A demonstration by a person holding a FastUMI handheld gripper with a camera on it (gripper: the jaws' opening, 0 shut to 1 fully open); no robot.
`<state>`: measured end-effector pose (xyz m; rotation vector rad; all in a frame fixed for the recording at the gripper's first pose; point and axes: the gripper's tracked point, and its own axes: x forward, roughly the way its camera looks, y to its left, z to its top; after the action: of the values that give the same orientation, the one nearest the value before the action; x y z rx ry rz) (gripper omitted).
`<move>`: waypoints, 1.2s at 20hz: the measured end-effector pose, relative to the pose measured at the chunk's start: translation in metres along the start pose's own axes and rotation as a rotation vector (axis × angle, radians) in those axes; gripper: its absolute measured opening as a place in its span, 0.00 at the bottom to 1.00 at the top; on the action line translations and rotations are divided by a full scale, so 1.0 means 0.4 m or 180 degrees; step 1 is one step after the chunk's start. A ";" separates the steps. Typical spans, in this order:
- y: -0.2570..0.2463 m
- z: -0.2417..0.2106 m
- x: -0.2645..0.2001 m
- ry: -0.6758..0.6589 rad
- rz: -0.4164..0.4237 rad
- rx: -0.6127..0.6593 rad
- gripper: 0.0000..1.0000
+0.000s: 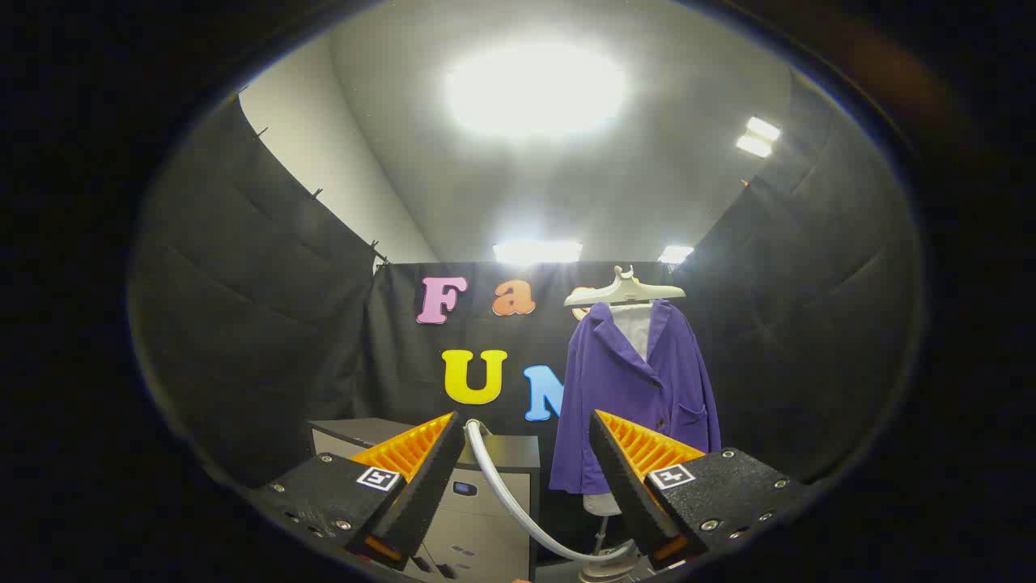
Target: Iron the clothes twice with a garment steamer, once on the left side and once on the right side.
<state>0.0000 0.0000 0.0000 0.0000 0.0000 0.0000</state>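
Note:
A purple jacket (pixel 635 397) hangs over a white shirt on a pale hanger (pixel 625 291), set on a stand whose thin pole (pixel 602 533) shows below the hem. It is beyond my right finger and a little to its right. My gripper (pixel 526 421) is open, its fingers wide apart and pressing on nothing. A white steamer hose (pixel 502 482) rises near the left fingertip and curves down through the gap toward the base of the right finger. Its lower end is hidden behind that finger, and I cannot make out the steamer head.
A grey cabinet-like unit (pixel 494 486) with a dark top stands behind the left finger, left of the jacket. Black cloth walls close the booth at the back and on both sides. Bright lamps shine on the ceiling above.

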 end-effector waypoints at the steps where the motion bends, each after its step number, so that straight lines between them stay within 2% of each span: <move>1: -0.004 -0.003 0.010 0.0015 -0.0024 0.0013 0.95; 8: 0.034 -0.001 -0.016 -0.0023 0.0102 -0.0073 0.95; 15: 0.044 0.002 0.024 0.0102 0.0104 -0.0145 0.95; 21: 0.116 0.052 0.108 0.0178 0.0263 -0.0117 0.95; 24: 0.175 0.102 0.197 0.0174 0.0479 -0.0127 0.95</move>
<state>0.0788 0.0700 0.0408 -0.0399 0.0546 0.1506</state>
